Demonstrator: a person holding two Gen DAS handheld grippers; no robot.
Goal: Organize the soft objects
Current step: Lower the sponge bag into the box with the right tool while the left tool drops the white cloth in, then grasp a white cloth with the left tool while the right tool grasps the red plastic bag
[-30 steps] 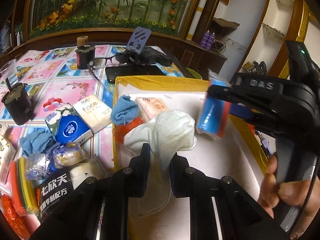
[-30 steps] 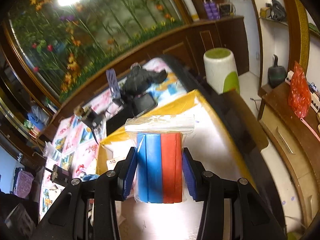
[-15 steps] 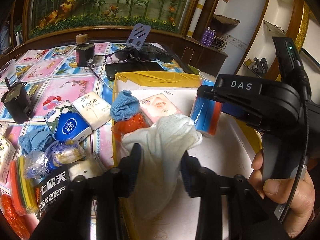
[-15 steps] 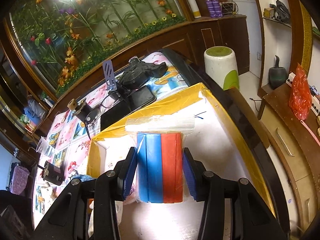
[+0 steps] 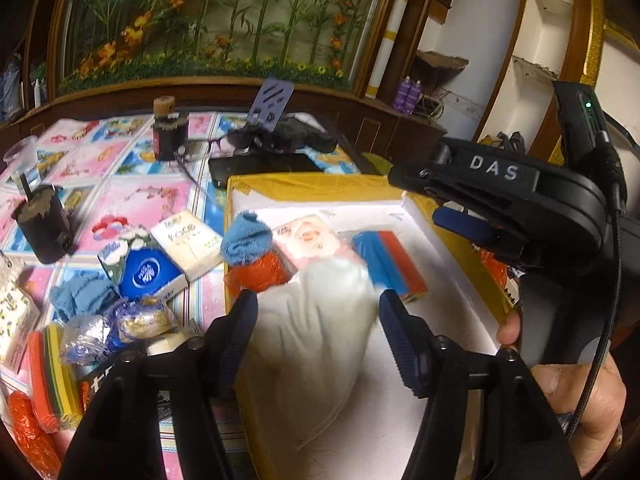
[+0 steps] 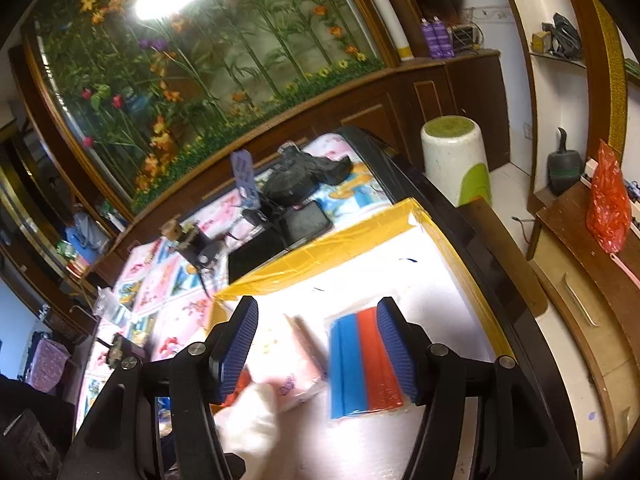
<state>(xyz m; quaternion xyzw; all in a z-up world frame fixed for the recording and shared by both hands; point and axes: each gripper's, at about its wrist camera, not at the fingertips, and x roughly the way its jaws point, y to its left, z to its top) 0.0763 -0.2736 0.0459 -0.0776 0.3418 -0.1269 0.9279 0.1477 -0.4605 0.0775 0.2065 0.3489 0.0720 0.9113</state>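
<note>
A second ago my left gripper (image 5: 316, 332) pinched the white cloth (image 5: 320, 340) and my right gripper (image 6: 316, 344) clamped the blue and red packet (image 6: 362, 364) upright. Now both sets of jaws are opening and neither pad presses on anything. The cloth lies slack on the white floor of the yellow-rimmed box (image 5: 316, 184), between my left fingers (image 5: 240, 328) but free of them. The packet has dropped flat onto the box floor, just beside the pink tissue pack (image 5: 312, 240); in the right wrist view it sits between the pads, untouched. Against the box's left wall lie a blue rag (image 5: 246, 236) and an orange mesh bundle (image 5: 260, 272). On the patterned tablecloth (image 5: 132, 200) outside, more tissue packs (image 5: 186, 240) and cloths wait. A hand (image 5: 580, 392) holds the right gripper's handle.
</note>
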